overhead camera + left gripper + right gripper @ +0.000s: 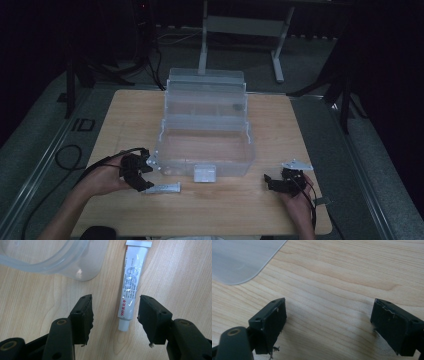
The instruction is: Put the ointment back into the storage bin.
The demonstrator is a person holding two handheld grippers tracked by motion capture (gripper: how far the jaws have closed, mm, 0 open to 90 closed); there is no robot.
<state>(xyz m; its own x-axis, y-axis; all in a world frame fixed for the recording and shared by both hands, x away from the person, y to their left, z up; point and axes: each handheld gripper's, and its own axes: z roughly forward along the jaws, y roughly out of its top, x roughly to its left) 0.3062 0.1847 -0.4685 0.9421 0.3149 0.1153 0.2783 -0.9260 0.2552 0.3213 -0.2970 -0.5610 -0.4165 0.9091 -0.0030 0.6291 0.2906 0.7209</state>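
- Ointment tube [130, 282]: flat on the wooden table [240, 210], just in front of the clear plastic storage box [205, 145].
- Left gripper [115, 315]: jaws spread wide, straddling the tube's capped end, touching nothing; hand low beside the box's corner.
- Right gripper [328, 322]: jaws wide apart, empty, over bare wood.

One wooden table [210, 210] under me. One clear plastic box [205, 145] on it, lid up, with one latch [204, 173] at its front. One white tube [130, 285] lying flat, its one cap [123, 325] toward me. Two grippers: my left gripper [115, 315] and my right gripper [328, 322], two black jaws on each, four in all. Two hands, one per gripper.
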